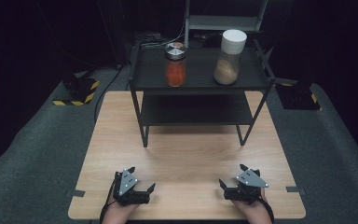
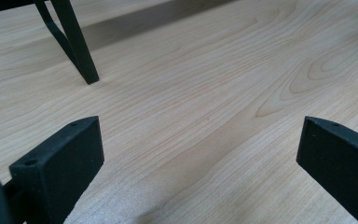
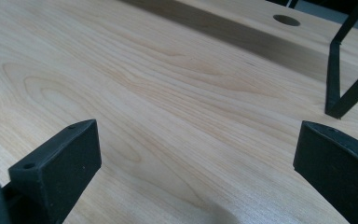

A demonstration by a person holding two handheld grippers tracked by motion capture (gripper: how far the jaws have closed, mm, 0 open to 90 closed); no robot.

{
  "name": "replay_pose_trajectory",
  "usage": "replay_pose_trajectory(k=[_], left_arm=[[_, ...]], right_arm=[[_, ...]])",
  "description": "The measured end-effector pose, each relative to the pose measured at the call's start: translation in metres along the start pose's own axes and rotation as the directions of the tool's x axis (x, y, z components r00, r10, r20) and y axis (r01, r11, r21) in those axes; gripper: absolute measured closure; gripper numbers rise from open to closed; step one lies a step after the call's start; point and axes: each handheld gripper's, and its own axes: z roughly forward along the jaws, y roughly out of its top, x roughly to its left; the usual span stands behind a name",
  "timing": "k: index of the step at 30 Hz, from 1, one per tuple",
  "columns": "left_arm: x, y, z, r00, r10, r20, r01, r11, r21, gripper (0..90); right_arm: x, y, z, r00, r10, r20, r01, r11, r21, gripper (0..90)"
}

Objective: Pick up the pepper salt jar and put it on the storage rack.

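Two hand-held grippers rest low over the near edge of the tabletop [image 1: 186, 154], nothing between either pair of jaws. Left hand-held gripper [image 1: 150, 190]: jaws spread wide, tips pointing toward the middle; its own view shows bare wood grain between the jaws and one rack leg [image 2: 74, 44] ahead at upper left. Right hand-held gripper [image 1: 223, 186]: jaws likewise released, also angled inward; its own view shows bare wood, a rack leg at right and a round hole [image 3: 286, 20] in the tabletop beyond. Black two-tier rack [image 1: 198, 81] stands at the far half of the tabletop, well apart from both grippers. On its top shelf: red jar [image 1: 175, 65] with metal lid at left, tan jar [image 1: 228, 58] with white cap at right, both upright, apart from each other.
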Motion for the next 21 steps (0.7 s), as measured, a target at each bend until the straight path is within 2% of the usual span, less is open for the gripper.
replay_pose_trajectory(k=[4, 14, 21], left_arm=[[0.0003, 0.0000, -0.0007, 1.0000, -0.001, 0.005, 0.001, 1.0000, 0.003, 0.7], [-0.0006, 0.0015, 0.0000, 1.0000, 0.006, 0.004, -0.006, 0.9999, 0.011, 0.8], [-0.0005, 0.0033, 0.0010, 1.0000, 0.008, 0.005, -0.009, 0.9997, 0.021, 0.9]], right_arm=[[-0.0004, -0.0011, -0.0009, 0.9996, 0.025, 0.011, -0.025, 1.000, -0.004, 0.0], [-0.0034, -0.0026, -0.0028, 0.9992, 0.040, 0.005, -0.040, 0.999, -0.006, 0.0], [-0.0006, -0.0035, -0.0035, 0.9999, 0.015, 0.008, -0.015, 1.000, -0.012, 0.0]])
